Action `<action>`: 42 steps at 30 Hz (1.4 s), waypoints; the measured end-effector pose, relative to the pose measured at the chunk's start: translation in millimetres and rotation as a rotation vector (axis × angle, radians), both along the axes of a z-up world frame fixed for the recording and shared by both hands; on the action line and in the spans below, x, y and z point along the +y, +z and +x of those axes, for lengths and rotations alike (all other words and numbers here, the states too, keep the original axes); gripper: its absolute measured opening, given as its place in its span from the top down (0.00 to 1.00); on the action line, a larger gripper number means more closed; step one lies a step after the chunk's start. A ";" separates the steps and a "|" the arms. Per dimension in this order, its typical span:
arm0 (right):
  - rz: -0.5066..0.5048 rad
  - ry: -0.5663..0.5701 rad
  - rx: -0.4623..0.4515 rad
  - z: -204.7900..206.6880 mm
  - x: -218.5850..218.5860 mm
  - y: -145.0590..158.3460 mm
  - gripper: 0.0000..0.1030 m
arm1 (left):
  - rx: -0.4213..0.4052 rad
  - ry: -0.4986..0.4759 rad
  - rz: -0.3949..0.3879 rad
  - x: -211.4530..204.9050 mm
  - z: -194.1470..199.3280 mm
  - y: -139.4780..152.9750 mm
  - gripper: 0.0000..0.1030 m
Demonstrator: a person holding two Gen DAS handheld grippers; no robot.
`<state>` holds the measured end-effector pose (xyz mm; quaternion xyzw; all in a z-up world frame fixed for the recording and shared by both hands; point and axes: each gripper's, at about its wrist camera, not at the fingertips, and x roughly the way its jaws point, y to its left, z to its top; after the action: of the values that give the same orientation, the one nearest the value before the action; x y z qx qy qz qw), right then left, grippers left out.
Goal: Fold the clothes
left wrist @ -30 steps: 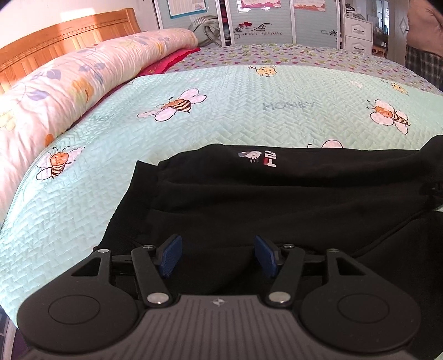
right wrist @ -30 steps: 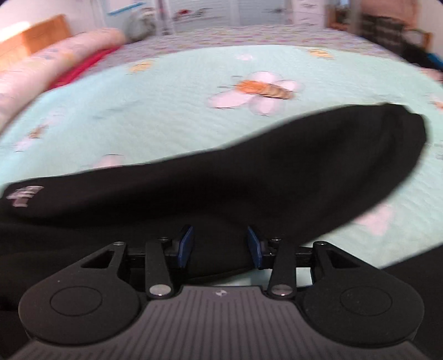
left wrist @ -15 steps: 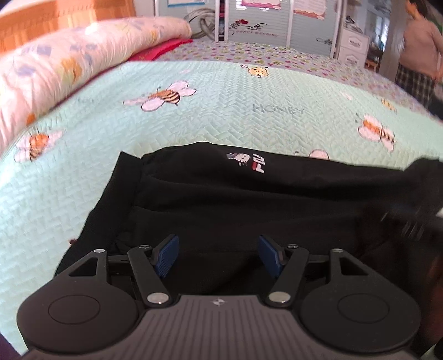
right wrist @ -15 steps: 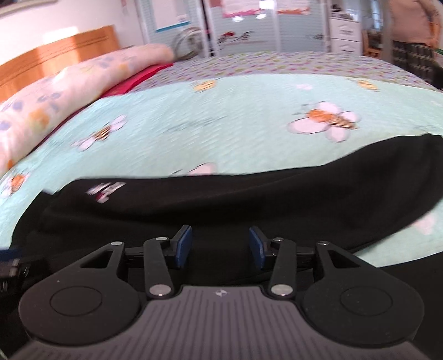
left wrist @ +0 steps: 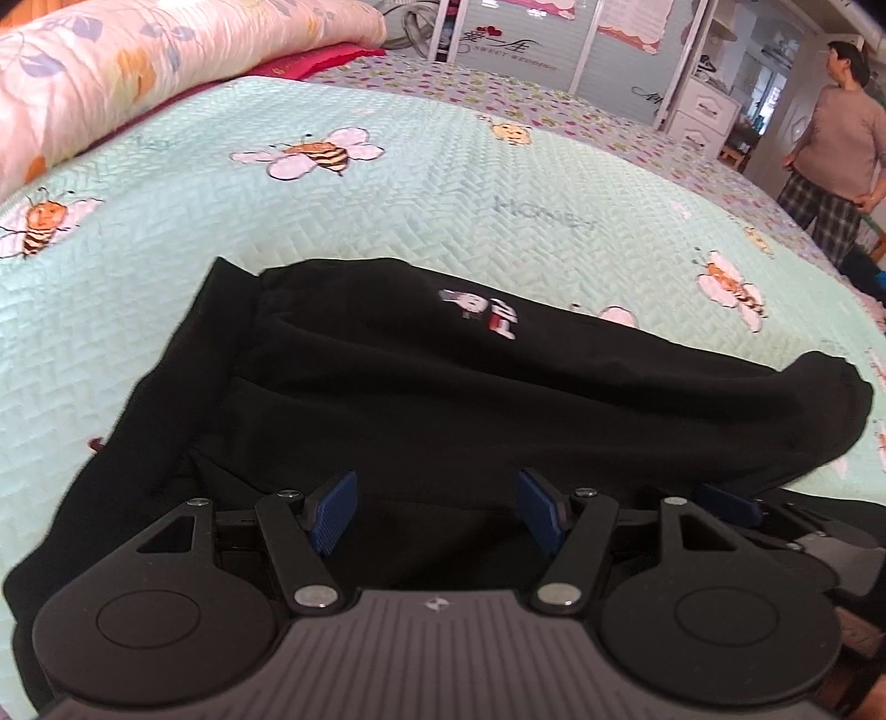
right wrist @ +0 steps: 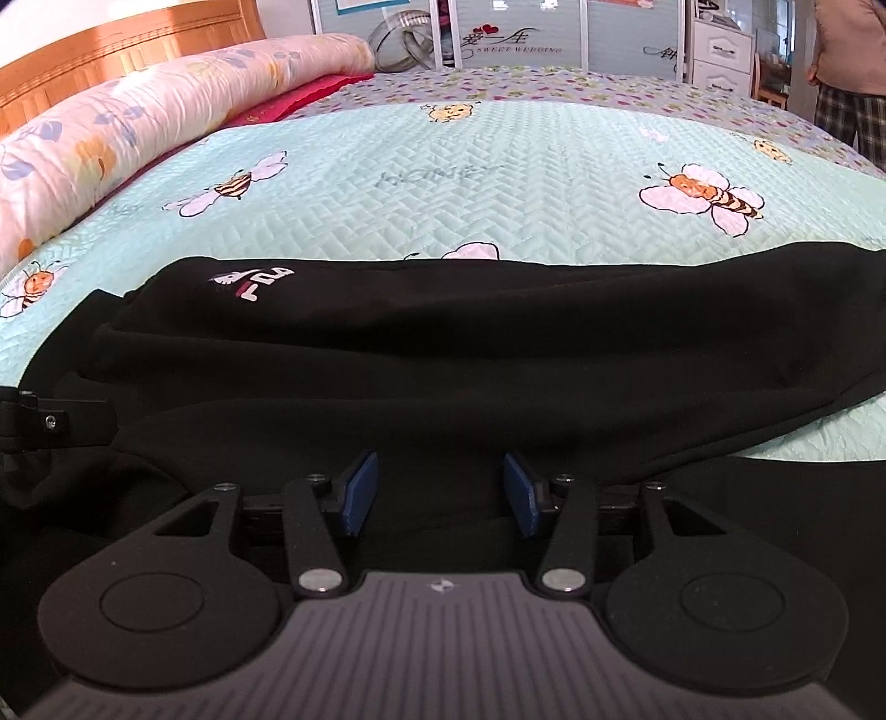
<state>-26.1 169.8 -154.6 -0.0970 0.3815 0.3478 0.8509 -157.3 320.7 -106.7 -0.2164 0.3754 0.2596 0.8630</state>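
On bed (right wrist: pixel 498 183), trousers (right wrist: pixel 443 354) laid flat for folding; left tongs (left wrist: pixel 437 512) spread empty, right tongs (right wrist: pixel 440 493) just widened, pinching nothing.

Bed (left wrist: pixel 443 183) under mint-green quilted cover, bee prints and faint "HONEY" lettering. Rolled floral duvet (right wrist: pixel 138 138) along left edge; red cloth (right wrist: pixel 310 94) just beside it. Wooden headboard (right wrist: pixel 127 39) behind duvet. Purple dotted sheet (right wrist: pixel 554 83) at far end. Beyond: wardrobe doors (right wrist: pixel 515 33) reading "SWEET WEDDING", white drawer unit (left wrist: pixel 700 116). Person (left wrist: pixel 836 160) in plaid trousers standing far right.
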 end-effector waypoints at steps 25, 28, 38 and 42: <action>-0.257 0.009 -0.131 -42.7 53.6 29.6 0.44 | -0.006 0.040 -0.008 2.4 -29.0 -4.8 0.35; -0.309 0.028 -0.207 -55.2 58.2 45.5 0.37 | 0.004 0.048 0.000 -4.0 -34.6 -3.5 0.35; -0.249 0.063 -0.240 -69.6 33.7 81.8 0.35 | 0.023 0.050 0.037 -31.7 -41.4 12.3 0.35; -0.222 0.060 -0.242 -72.6 22.3 90.6 0.35 | 0.028 0.038 0.055 -45.3 -39.8 18.6 0.35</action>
<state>-98.7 192.1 -64.0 -0.2431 0.3092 0.3144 0.8640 -197.1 275.4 -88.2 -0.1961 0.3758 0.2889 0.8584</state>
